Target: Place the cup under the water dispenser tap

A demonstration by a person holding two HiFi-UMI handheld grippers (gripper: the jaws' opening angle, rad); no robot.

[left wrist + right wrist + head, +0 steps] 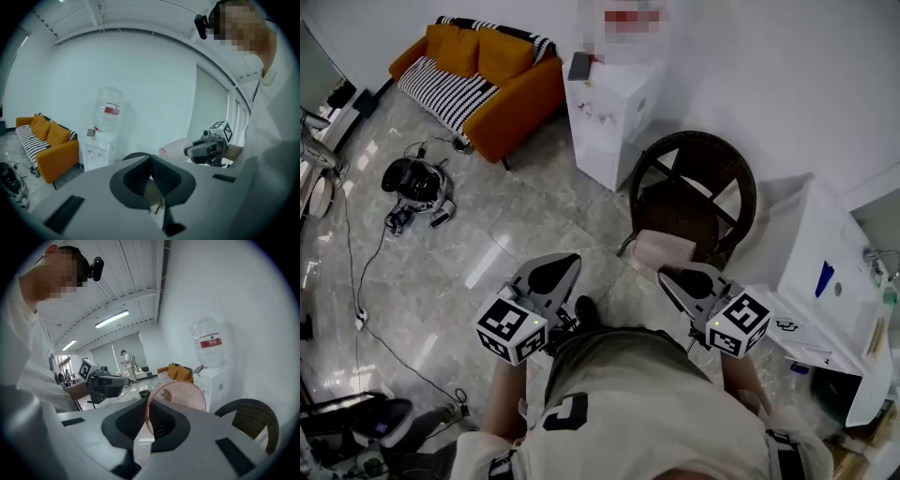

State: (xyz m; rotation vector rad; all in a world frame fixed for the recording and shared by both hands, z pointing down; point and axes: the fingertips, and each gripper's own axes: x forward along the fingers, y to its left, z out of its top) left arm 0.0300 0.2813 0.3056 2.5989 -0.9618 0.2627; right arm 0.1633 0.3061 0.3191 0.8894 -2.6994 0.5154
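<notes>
In the right gripper (148, 420) sits a translucent, textured pink cup (185, 397).

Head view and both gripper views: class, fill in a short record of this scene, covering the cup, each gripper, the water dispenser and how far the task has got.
Cup: pink, translucent, rim pinched by the right gripper
Right gripper: shut on the cup
Left gripper: shut, nothing between its jaws
Water dispenser: white, bottle on top, against the wall, across the floor from the cup
Chair: dark wicker, beside the dispenser, nearer the person
Task state: cup not yet under the tap
</notes>
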